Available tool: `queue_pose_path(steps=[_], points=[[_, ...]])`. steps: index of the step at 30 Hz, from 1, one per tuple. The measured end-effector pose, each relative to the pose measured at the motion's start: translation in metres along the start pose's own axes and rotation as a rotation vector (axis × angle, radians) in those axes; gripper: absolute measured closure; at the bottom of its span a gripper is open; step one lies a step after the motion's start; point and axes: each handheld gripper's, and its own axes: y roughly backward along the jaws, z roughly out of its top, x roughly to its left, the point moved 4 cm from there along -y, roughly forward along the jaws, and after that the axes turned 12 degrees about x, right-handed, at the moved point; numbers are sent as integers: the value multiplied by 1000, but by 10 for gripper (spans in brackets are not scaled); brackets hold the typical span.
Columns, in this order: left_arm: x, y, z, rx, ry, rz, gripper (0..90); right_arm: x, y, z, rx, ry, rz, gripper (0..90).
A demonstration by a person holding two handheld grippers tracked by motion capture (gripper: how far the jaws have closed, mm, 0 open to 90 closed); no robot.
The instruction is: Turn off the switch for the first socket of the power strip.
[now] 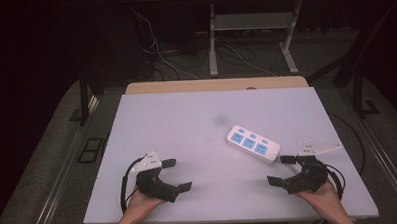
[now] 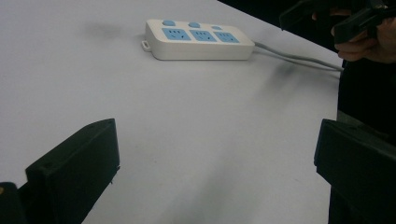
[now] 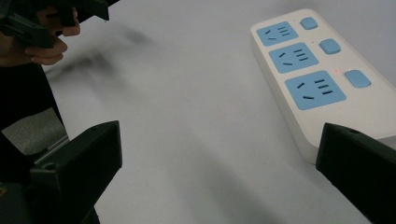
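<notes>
Both grippers rest at the near edge of the white table (image 1: 187, 127), jaws spread wide and empty. The left gripper (image 1: 177, 174) sits well apart from the power strip (image 1: 252, 143); the right gripper (image 1: 281, 169) sits just beside its near end. The strip lies flat, sockets up, right of centre, its grey cable (image 2: 299, 58) trailing off the table edge. The likely step is a pickup: straddle the strip's narrow width squarely, clear of the switches. No containers are present.

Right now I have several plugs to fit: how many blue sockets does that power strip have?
3, in a row along the top of the white power strip: one near its far end, one in the middle, one nearest the right gripper. None looks hidden.
</notes>
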Motion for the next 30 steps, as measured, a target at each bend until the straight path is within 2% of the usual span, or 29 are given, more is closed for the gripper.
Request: queue_pose_path(steps=[11, 30], points=[[3, 2, -2, -3, 14, 12, 0, -7, 9, 7, 40, -6, 4, 1], [7, 4, -3, -10, 27, 17, 0, -12, 13, 36, 114, 44, -7, 1]])
